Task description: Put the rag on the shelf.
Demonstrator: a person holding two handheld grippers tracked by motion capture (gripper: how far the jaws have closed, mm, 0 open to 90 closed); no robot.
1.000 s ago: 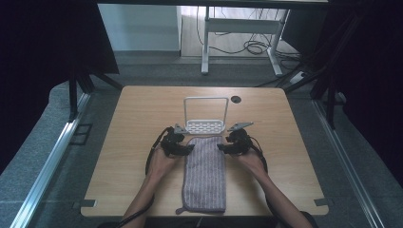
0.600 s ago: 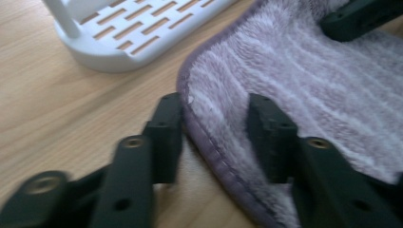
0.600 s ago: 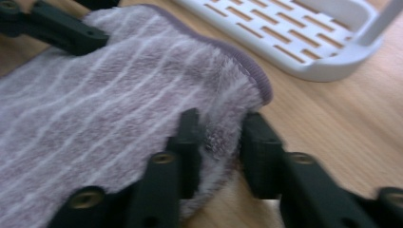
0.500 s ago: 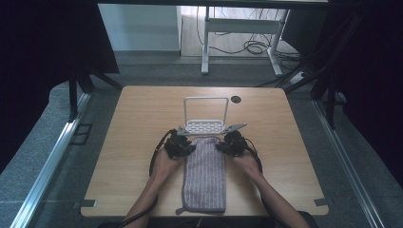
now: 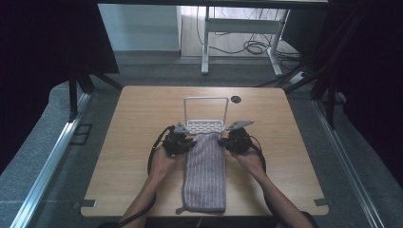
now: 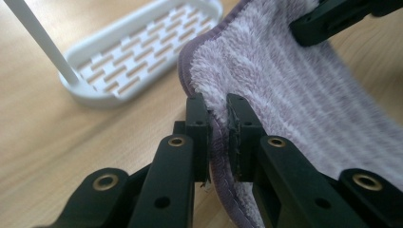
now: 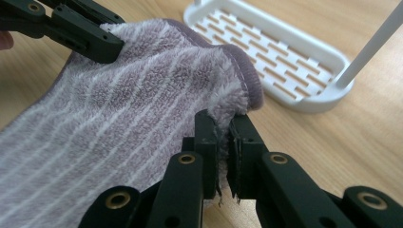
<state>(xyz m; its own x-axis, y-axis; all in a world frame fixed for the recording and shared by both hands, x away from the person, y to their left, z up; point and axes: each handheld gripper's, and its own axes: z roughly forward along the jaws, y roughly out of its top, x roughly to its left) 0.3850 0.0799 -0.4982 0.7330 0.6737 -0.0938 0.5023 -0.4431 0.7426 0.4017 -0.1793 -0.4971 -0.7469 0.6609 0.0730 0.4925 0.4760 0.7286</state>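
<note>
Towel (image 5: 205, 173), lilac with pale stripes, flat on wooden table (image 5: 128, 142), far end just short of white slotted rack (image 5: 206, 124). Left gripper (image 5: 183, 141) and right gripper (image 5: 229, 139) at far corners of towel.

Left gripper (image 6: 218, 124) view: jaws clamped on towel (image 6: 294, 104) hem; rack (image 6: 142, 52) beyond.

Right gripper (image 7: 223, 137) view: jaws pinched on opposite towel (image 7: 123, 128) corner, beside rack (image 7: 280, 52).

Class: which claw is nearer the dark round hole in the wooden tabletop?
Right. The right claw grips the striped purple towel's far corner, just nearside of the hole; the left claw grips the other far corner, farther left.
</note>
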